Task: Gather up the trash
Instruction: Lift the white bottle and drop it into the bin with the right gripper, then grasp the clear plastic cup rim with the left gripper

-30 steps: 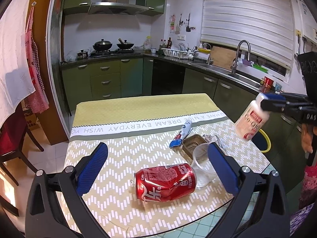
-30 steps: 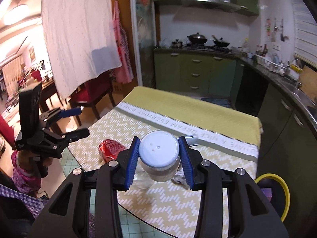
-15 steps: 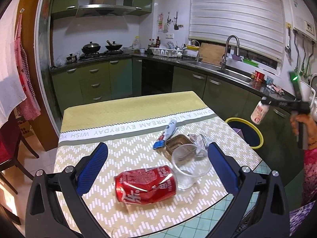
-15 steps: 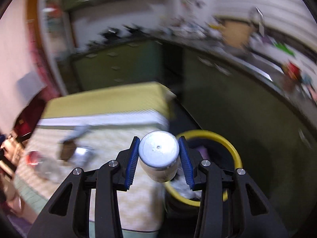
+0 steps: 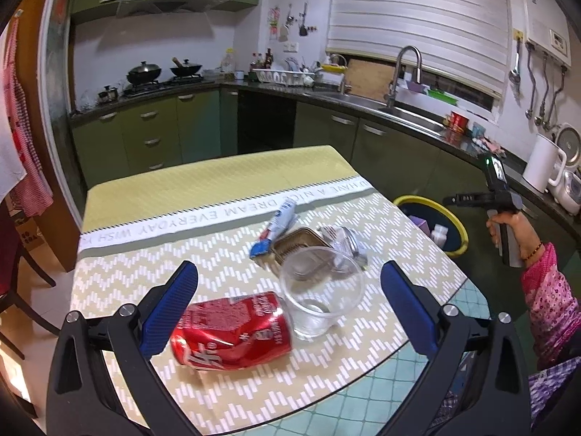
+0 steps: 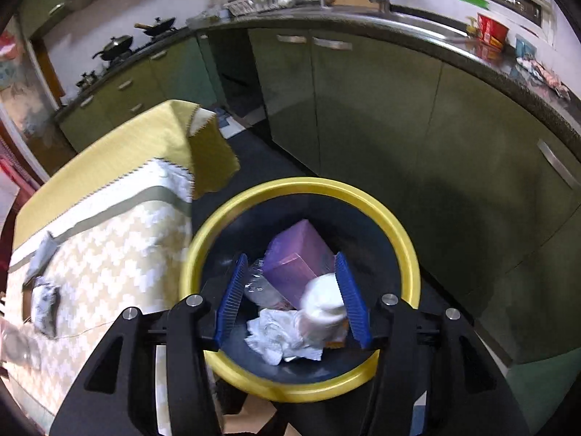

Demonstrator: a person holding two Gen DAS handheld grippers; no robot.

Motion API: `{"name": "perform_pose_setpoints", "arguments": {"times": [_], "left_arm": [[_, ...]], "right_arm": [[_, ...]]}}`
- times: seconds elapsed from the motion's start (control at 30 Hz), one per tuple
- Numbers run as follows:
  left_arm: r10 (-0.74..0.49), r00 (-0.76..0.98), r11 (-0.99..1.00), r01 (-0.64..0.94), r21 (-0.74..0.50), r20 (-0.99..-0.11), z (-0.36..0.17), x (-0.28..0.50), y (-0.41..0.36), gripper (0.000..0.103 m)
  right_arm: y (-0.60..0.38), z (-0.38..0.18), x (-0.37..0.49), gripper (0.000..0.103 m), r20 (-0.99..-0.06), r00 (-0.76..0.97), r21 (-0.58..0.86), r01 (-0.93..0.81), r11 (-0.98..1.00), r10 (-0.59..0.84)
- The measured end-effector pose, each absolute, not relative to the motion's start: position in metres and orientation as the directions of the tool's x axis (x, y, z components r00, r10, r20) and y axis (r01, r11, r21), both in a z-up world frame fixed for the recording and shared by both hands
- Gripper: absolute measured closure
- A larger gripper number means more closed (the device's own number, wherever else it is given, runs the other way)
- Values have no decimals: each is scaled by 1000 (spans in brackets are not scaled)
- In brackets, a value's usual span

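A dented red cola can [image 5: 232, 332] lies on its side on the table, next to an upright clear plastic cup [image 5: 319, 292]. My left gripper [image 5: 287, 309] is open, hovering just above and around them. Behind lie a brown tin [image 5: 296, 243], crumpled foil [image 5: 345, 239] and a blue-white tube [image 5: 277, 227]. My right gripper [image 6: 294, 298] is open over the yellow-rimmed bin [image 6: 399, 239]. The white bottle [image 6: 323, 309] lies blurred in the bin, free of the jaws, beside a purple box [image 6: 297, 265] and tissue [image 6: 279, 338].
The bin [image 5: 455, 223] stands on the floor at the table's right edge. The right gripper [image 5: 472, 198] shows above it in the left wrist view. Green cabinets [image 6: 399, 109] and a counter run behind. A chair [image 5: 11, 254] is at the left.
My right gripper swung from the table to above the bin and opened, letting the white bottle drop in. My left gripper moved closer to the can and cup.
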State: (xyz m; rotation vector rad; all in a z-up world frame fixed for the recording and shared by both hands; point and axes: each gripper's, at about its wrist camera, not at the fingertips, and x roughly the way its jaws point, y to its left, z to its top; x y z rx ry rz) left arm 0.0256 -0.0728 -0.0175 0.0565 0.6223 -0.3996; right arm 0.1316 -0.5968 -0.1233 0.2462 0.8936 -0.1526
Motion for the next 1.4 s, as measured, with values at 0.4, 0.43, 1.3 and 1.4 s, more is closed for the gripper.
{"name": "perform_pose_setpoints", "arguments": {"times": [0.4, 0.43, 1.3, 1.4], "left_arm": [[-378, 697, 896, 440, -53, -609, -35, 34, -107, 7], [-382, 689, 892, 449, -50, -616, -40, 38, -112, 7], [-294, 697, 908, 416, 35, -654, -74, 65, -131, 7], [-303, 687, 902, 430, 34, -661, -80, 66, -134, 7]], "right_arm": [[-504, -69, 38, 42, -641, 760, 220, 53, 974, 104], [-498, -67, 31, 42, -633, 765, 231, 39, 972, 120], [-478, -66, 14, 39, -597, 767, 314, -45, 948, 235], [-479, -67, 15, 39, -599, 765, 318, -43, 947, 236]]}}
